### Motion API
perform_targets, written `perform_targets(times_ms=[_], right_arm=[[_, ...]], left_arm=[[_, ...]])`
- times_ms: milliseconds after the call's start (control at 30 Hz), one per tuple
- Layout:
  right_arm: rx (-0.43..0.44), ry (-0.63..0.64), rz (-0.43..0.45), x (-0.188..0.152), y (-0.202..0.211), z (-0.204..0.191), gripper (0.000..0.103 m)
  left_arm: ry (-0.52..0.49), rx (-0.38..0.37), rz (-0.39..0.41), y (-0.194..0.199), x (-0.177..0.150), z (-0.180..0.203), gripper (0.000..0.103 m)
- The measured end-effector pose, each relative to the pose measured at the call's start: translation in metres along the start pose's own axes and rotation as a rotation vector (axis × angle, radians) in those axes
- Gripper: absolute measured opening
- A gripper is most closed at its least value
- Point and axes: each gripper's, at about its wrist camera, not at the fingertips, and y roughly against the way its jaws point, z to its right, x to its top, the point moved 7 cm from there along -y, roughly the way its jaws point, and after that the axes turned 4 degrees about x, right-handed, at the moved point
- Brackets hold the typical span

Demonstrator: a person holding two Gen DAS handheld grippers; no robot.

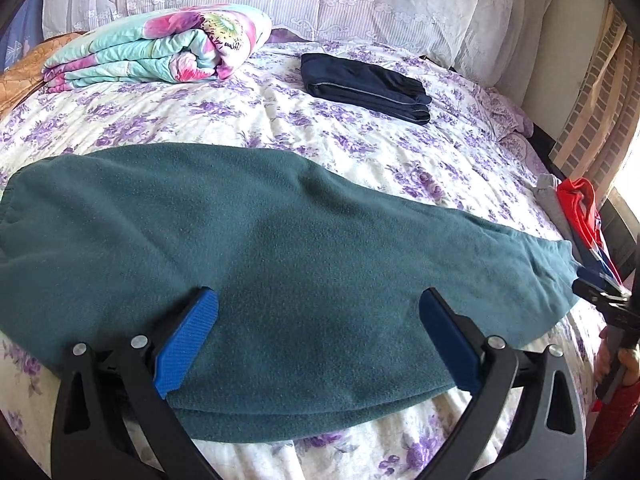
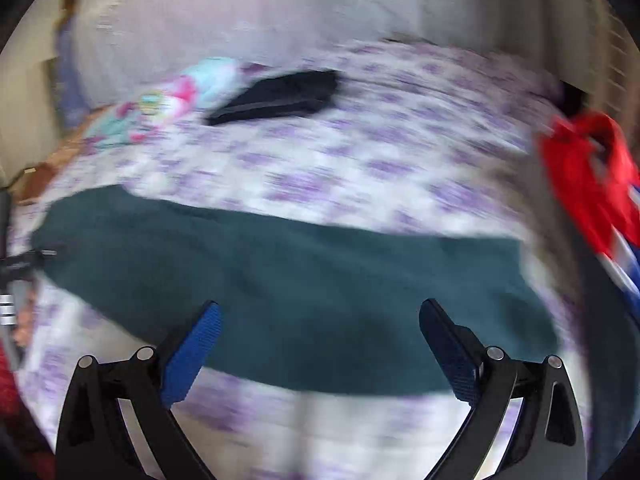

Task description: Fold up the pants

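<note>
Teal green pants (image 1: 280,248) lie flat across the floral bed sheet (image 1: 360,140), folded lengthwise, waist at the left, leg ends at the right. My left gripper (image 1: 320,300) is open, its blue pads spread wide just over the near edge of the pants. My right gripper (image 2: 320,312) is open over the leg end of the pants (image 2: 300,280); its view is motion-blurred. The right gripper also shows in the left wrist view (image 1: 600,290) at the leg ends.
Folded dark navy pants (image 1: 364,86) lie further back on the bed. A rolled floral quilt (image 1: 160,48) sits at the back left. Red and grey clothes (image 1: 576,208) are piled at the bed's right edge, also seen in the right wrist view (image 2: 588,176).
</note>
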Motion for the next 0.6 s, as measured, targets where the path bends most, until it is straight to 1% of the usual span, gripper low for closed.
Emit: perform_targets(times_ms=[33, 67, 100, 133, 233, 300, 367, 400, 433, 500, 600], right_arm=[[-0.038, -0.041, -0.039, -0.008, -0.007, 0.021, 0.100], [-0.031, -0.087, -0.084, -0.017, -0.015, 0.035, 0.100], [0.042, -0.120, -0.056, -0.019, -0.010, 0.041, 0.100], [0.081, -0.143, -0.019, -0.016, 0.000, 0.044, 0.100], [0.150, -0.231, 0.049, -0.014, 0.025, 0.059, 0.100], [0.227, -0.366, 0.050, -0.025, 0.038, 0.076, 0.100], [0.339, -0.504, 0.037, -0.038, 0.042, 0.089, 0.100], [0.400, -0.561, 0.048, -0.045, 0.045, 0.094, 0.100], [0.430, -0.580, 0.067, -0.047, 0.048, 0.097, 0.100], [0.452, -0.612, 0.085, -0.044, 0.047, 0.102, 0.100], [0.452, -0.639, 0.059, -0.035, 0.029, 0.105, 0.100]], left_arm=[[0.000, 0.000, 0.000, 0.000, 0.000, 0.000, 0.098], [0.000, 0.000, -0.001, 0.000, 0.000, 0.000, 0.098], [-0.001, 0.001, 0.000, 0.000, 0.000, 0.000, 0.098], [0.000, 0.001, -0.001, 0.000, 0.000, 0.000, 0.098], [0.000, 0.000, 0.001, 0.000, 0.000, 0.000, 0.098], [0.000, 0.001, 0.001, 0.000, 0.000, -0.001, 0.098], [-0.001, 0.002, 0.001, 0.000, 0.000, 0.000, 0.098], [-0.002, 0.004, 0.001, 0.000, 0.000, -0.001, 0.098], [-0.004, 0.006, 0.002, 0.000, 0.000, -0.001, 0.098], [-0.006, 0.010, 0.002, 0.000, -0.001, -0.001, 0.098], [-0.005, 0.012, 0.007, 0.001, -0.001, -0.001, 0.098]])
